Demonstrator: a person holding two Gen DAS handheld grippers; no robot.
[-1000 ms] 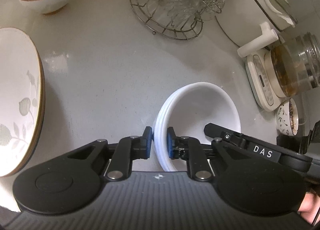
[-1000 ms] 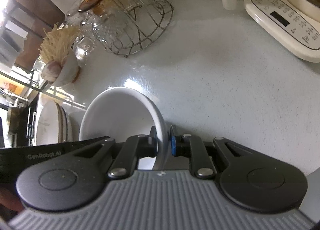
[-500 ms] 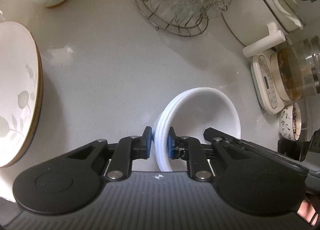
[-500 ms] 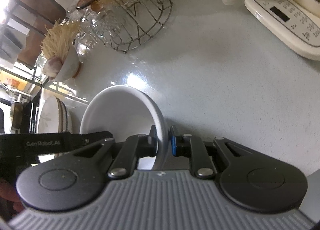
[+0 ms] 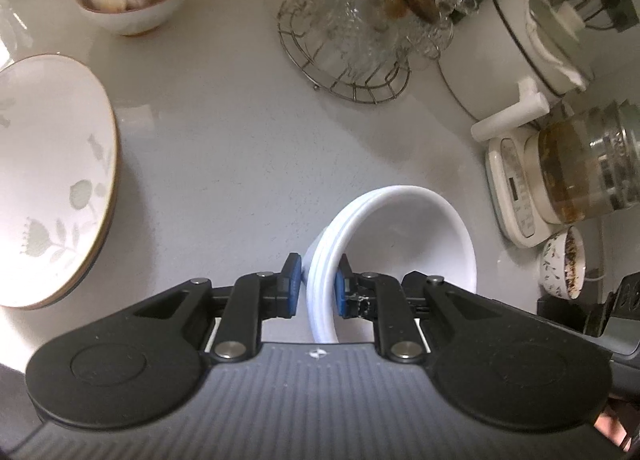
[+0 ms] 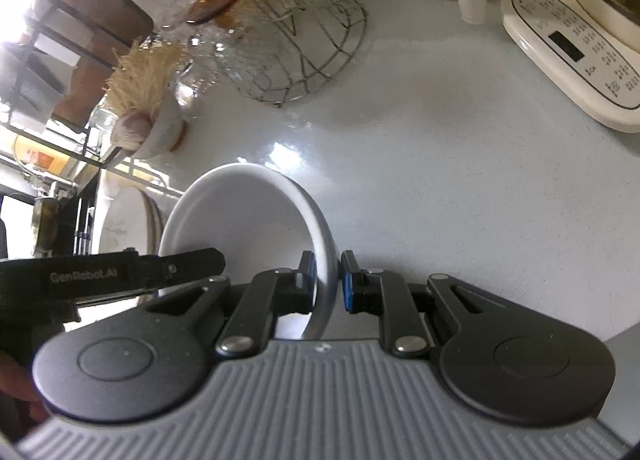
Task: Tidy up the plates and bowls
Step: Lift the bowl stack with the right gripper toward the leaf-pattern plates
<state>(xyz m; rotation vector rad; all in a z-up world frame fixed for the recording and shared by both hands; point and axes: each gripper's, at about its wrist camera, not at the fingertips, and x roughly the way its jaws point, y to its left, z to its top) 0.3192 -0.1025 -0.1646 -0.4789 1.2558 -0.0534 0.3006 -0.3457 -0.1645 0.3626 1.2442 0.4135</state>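
Note:
A stack of plain white bowls (image 5: pixel 404 236) rests on the grey counter. My left gripper (image 5: pixel 317 287) straddles the stack's left rim, with a small gap showing beside the left pad, so it is open. My right gripper (image 6: pixel 327 284) straddles the opposite rim of the same stack (image 6: pixel 248 216), also with slight gaps, open. A stack of white floral plates with gold edges (image 5: pixel 52 176) lies at the left; it also shows in the right wrist view (image 6: pixel 128 220).
A wire rack of glass cups (image 5: pixel 352 40) stands at the back, a small bowl with garlic (image 5: pixel 128 0) at the back left. A white pot (image 5: pixel 532 48), a glass kettle on its base (image 5: pixel 572 176) and a small floral cup (image 5: pixel 564 264) line the right side.
Both grippers have loosened on the bowl rims; small gaps now show beside the pads. The left camera has pulled back and up a little.

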